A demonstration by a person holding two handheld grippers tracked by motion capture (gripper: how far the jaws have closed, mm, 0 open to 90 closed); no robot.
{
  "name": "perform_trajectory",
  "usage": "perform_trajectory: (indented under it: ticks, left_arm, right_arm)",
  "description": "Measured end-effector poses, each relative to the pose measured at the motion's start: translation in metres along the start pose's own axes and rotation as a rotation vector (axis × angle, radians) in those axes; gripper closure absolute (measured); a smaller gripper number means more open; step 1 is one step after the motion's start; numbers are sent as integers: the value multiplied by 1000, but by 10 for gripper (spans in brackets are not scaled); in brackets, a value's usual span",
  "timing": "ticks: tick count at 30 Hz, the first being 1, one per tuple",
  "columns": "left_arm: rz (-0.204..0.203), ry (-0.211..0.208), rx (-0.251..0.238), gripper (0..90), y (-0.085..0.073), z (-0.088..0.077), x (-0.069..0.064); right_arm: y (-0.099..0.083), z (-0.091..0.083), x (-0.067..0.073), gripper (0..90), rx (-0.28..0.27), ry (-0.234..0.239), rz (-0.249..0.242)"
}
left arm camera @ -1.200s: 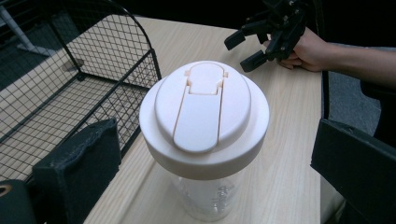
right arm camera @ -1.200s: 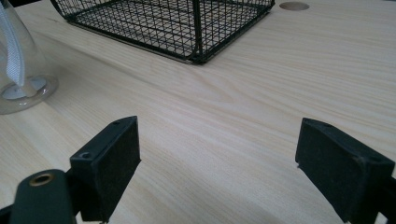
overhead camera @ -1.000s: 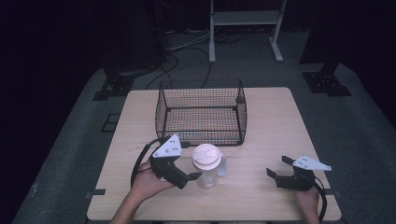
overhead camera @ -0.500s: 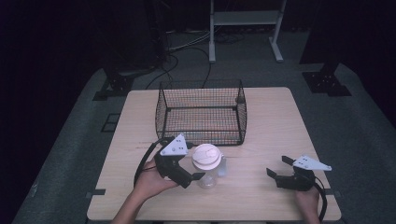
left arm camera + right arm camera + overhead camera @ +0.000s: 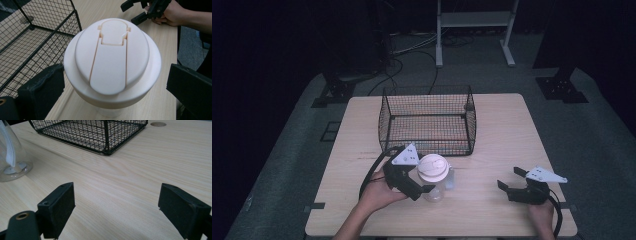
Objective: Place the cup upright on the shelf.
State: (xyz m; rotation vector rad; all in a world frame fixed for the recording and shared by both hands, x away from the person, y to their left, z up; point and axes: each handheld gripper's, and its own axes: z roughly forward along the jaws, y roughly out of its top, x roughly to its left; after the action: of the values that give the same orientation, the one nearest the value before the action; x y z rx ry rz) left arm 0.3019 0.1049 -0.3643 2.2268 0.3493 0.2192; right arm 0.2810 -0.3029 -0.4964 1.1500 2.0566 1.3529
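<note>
Centre-low in the high view, clear plastic jar with a round cream lid (image 5: 433, 172) stands before the black wire basket (image 5: 428, 120); left gripper (image 5: 424, 182) flanks it. Left gripper view: jaws spread either side of the lid, a gap showing. Right gripper view: right gripper (image 5: 116, 210) spread wide over bare light wooden table (image 5: 130, 170).

Black wire basket (image 5: 428, 120) on wooden table (image 5: 512, 125); white stand (image 5: 472, 25) behind

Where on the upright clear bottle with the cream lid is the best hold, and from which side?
Probably the wide round lid, pinched across its rim from the person's left, level with the table. The bottle stands upright, and the left gripper is already open with one jaw on each side of the lid, apparently not yet touching it.
</note>
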Motion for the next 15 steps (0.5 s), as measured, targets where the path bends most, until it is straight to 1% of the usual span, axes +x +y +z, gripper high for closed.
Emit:
perform_trajectory:
  ticks: [6,10,15]
  left_arm:
    - [-8,-5,16,7,1,5,1]
    - [-6,-11,33,7,2,9,2]
    - [-3,-7,51,6,5,13,2]
  right_arm:
    - [0,0,0,129,-2,1,0]
    - [0,0,0,129,-2,2,0]
    - [0,0,0,129,-2,3,1]
